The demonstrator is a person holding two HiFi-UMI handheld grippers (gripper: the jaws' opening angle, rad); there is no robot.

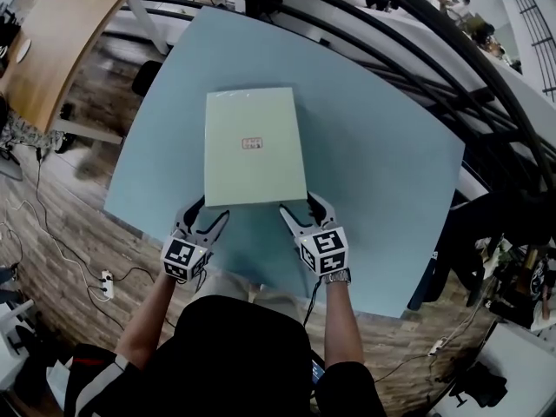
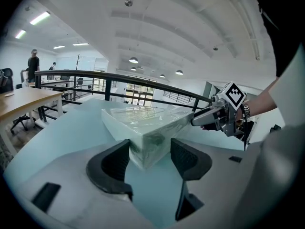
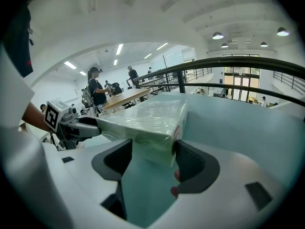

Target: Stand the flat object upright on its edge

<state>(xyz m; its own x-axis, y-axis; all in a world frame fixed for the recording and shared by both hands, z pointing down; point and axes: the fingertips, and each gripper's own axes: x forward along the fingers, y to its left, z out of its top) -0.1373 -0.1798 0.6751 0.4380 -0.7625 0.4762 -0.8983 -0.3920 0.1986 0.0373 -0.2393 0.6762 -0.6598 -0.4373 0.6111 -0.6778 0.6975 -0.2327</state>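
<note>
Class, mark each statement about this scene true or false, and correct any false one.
1. The package carries a small red label on its broad face. True.
2. One claw hangs free, away from the package. False: the left claw and the right claw each grip a near corner of it.
3. The package stands upright on its edge. False: its broad face is turned up.
4. The table under the package is light blue. True.
</note>
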